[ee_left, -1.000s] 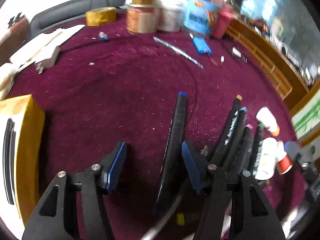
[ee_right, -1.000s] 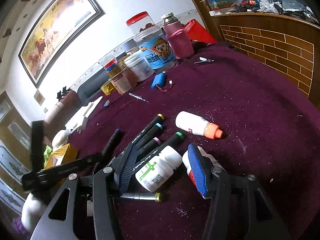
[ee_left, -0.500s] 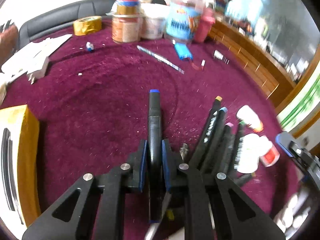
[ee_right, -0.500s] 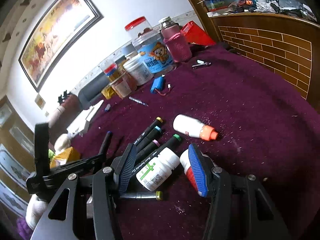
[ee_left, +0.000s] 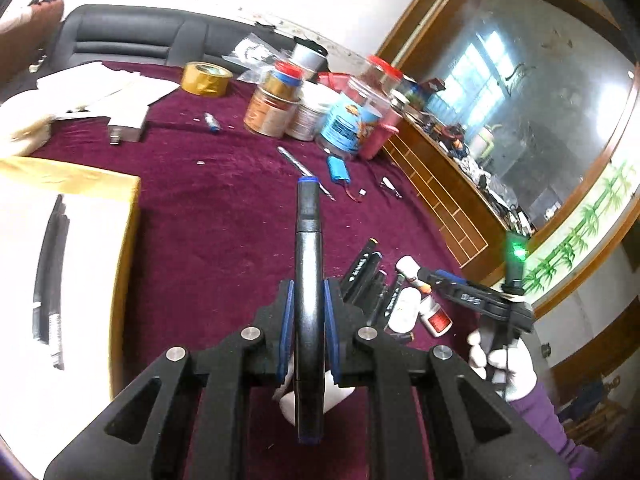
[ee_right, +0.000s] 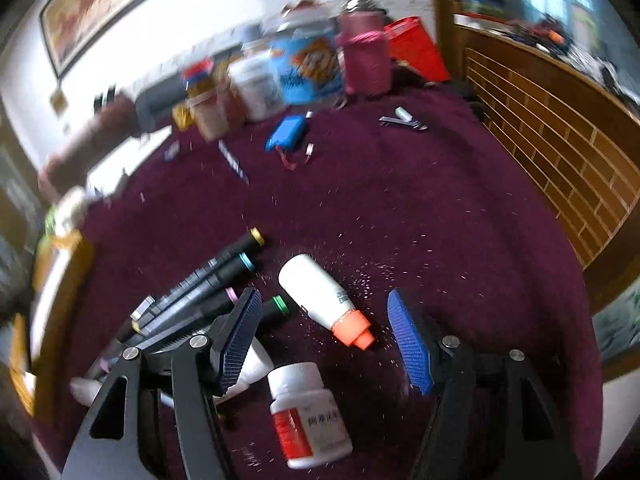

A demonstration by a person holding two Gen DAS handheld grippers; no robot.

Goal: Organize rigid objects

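Note:
My left gripper [ee_left: 308, 300] is shut on a black marker with a blue cap [ee_left: 307, 248] and holds it raised above the maroon table [ee_left: 208, 216]. Several black markers [ee_left: 368, 268] and white bottles [ee_left: 404, 308] lie below to the right. My right gripper [ee_right: 324, 332] is open over that pile. Between and below its fingers lie a white bottle with an orange cap [ee_right: 324, 296] and a white bottle with a red label [ee_right: 306, 412]. Black markers [ee_right: 208, 276] lie left of it. The right gripper also shows in the left wrist view [ee_left: 480, 300].
A yellow and white box [ee_left: 60, 280] sits at the left. Jars, tape rolls and a pink bottle [ee_left: 328, 112] stand at the back. A blue battery pack [ee_right: 286, 134], a pen [ee_right: 234, 160] and a small metal tool [ee_right: 402, 118] lie mid-table. A wooden ledge [ee_right: 560, 140] borders the right.
My left gripper closed on the blue-capped marker and lifted it off the table. My right gripper shifted right and down over the bottles, still open.

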